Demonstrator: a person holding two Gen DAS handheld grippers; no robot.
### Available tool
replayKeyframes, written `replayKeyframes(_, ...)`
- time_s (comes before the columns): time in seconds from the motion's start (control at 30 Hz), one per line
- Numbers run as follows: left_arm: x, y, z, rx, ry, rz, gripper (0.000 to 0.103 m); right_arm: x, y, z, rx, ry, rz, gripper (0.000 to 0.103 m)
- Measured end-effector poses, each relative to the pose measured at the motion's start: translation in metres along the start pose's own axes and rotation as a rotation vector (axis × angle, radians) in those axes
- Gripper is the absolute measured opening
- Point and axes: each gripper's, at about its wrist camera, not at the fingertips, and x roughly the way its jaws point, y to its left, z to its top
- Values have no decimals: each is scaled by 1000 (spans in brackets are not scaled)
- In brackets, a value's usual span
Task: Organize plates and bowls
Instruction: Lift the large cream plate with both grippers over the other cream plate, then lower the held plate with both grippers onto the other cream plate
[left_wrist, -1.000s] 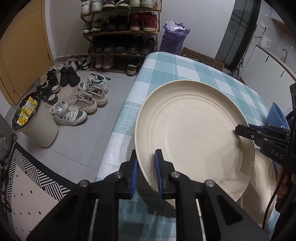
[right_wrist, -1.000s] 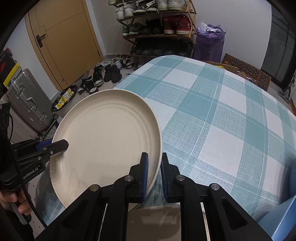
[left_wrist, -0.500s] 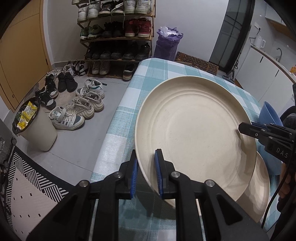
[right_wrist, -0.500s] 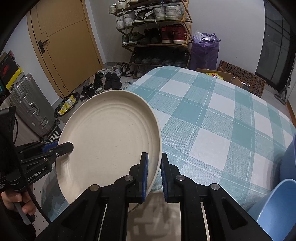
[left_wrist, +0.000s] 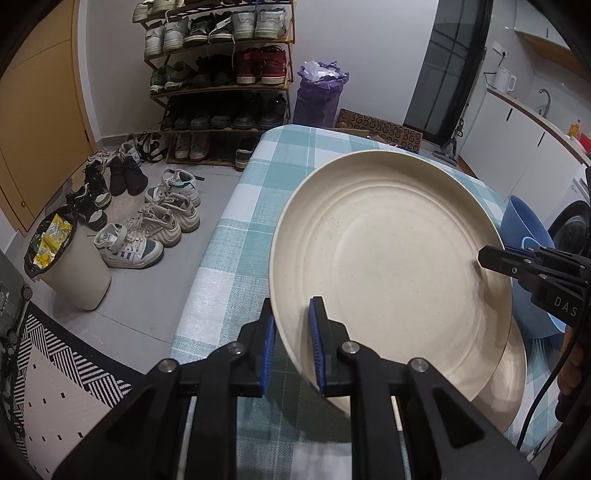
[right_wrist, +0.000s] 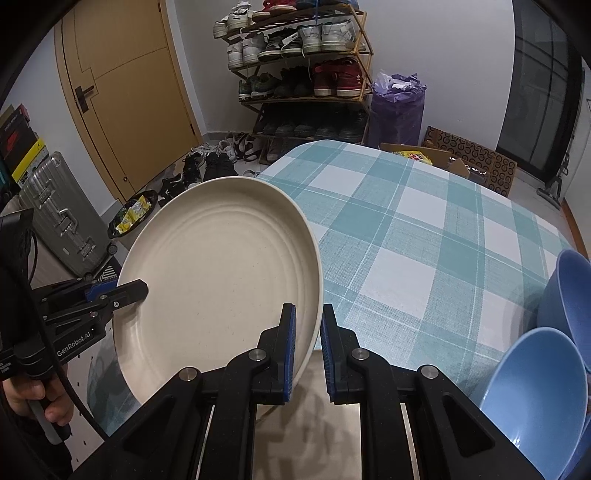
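Note:
A large cream plate (left_wrist: 388, 266) hangs tilted above the teal checked table (left_wrist: 236, 229), held from two sides. My left gripper (left_wrist: 293, 321) is shut on the plate's near rim, blue pads on either face. My right gripper (left_wrist: 484, 258) clamps the opposite rim at the right. In the right wrist view the same cream plate (right_wrist: 221, 273) fills the left, with my right gripper (right_wrist: 308, 319) shut on its rim and the left gripper (right_wrist: 142, 288) biting its far left edge. A second cream plate (left_wrist: 511, 387) lies on the table below. Blue bowls (right_wrist: 535, 391) stand to the right.
The table's left edge drops to a floor with loose shoes (left_wrist: 155, 229), a white bin (left_wrist: 70, 273) and a patterned rug (left_wrist: 55, 373). A shoe rack (left_wrist: 221, 85) and purple bag (left_wrist: 317, 96) stand beyond. A silver suitcase (right_wrist: 62, 218) is by the door.
Both grippers have risen together with the cream plate, which now hangs higher over the table. More of the second plate and the blue bowls shows beneath and beside it.

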Motion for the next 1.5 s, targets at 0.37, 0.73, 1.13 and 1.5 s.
replayKeyframes(0.37,-4,-17,-1,41,-3,-16,16,-18,-10,-15,36,-9,-20,13)
replayKeyframes(0.73,-4,-38,-7,82,0,-41,16,-35,-24,-34,81,-35,-37,13)
replayKeyframes(1.13,-2,-54,-12,124,10,-61,16,-50,-35,-55,123,-53,-54,13)
replayKeyframes(1.5,5,-65,-17,153,32,-71,17,-56,-39,-76,165,-51,-66,13)
